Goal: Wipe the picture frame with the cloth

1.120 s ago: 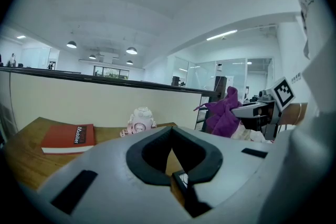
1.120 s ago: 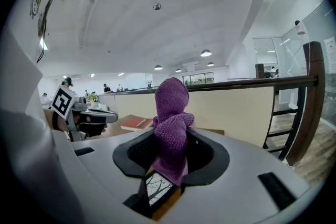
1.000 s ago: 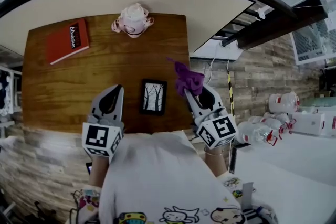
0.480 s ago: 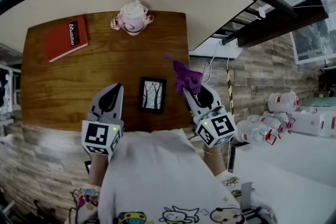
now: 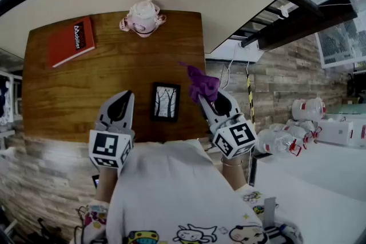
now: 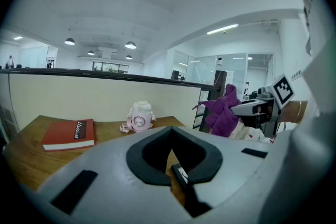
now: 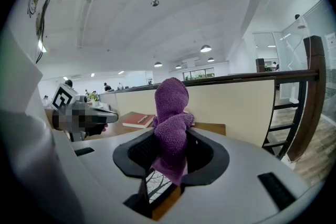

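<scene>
right gripper point(image 7: 169, 157) fingers pinching cloth point(image 7: 170, 123) | left gripper point(image 6: 171, 157) fingers pressed together, empty | risk: picture frame point(image 5: 166, 102) may skid on worktop point(image 5: 86, 88) if wiped unheld

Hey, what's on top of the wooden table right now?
A red rectangular book, a pink round toy figure and a black rectangular picture frame. The left hand-held gripper covers a patch of the wooden table.
</scene>
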Motion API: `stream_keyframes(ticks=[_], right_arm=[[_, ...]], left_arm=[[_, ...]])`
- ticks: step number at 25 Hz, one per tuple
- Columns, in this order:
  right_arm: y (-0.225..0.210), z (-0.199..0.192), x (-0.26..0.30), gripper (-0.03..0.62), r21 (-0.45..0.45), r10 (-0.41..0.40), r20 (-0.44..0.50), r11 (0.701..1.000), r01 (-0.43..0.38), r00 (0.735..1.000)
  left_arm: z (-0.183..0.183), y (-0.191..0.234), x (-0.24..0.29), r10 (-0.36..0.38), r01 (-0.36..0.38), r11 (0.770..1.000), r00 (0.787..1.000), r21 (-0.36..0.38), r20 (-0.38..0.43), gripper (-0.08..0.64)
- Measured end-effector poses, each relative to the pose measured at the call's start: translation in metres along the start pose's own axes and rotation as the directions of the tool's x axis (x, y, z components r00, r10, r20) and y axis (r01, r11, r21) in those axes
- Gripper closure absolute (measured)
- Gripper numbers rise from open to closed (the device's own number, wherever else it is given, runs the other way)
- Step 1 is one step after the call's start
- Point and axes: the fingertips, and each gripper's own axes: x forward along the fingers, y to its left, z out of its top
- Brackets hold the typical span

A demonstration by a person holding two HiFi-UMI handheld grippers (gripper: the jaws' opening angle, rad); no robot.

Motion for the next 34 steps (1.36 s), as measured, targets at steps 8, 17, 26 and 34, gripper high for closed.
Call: stream_keyframes(ticks=[8,17,26,34], right_arm=[[-0.001,-0.001,-0.001,0.468,0.003,-0.007,0.000,1.000,0.007,1.000],[-0.003,-0.002,-0.002,0.471,0.003,-0.016,-0.004,1.000,0.016,1.000],[-0.006,-0.007,-0.007,0.472,0.009,-0.033,-0.007,0.999,0.033,0.999],[-0.005,-0.013,-0.007,0.472,0.012,-0.046,-0.012,0.999,0.046,0.999]], left_arm=[[0.001,0.000,0.000,-0.003,0.003,1.000,1.000,0.000,0.006,0.556],[0.000,0.000,0.002,-0.028,0.028,1.000,1.000,0.012,0.009,0.555],[0.001,0.003,0.004,-0.045,0.045,0.998,0.999,0.038,0.001,0.555],[0.003,0.006,0.013,-0.071,0.071,0.995,0.997,0.063,0.003,0.555]])
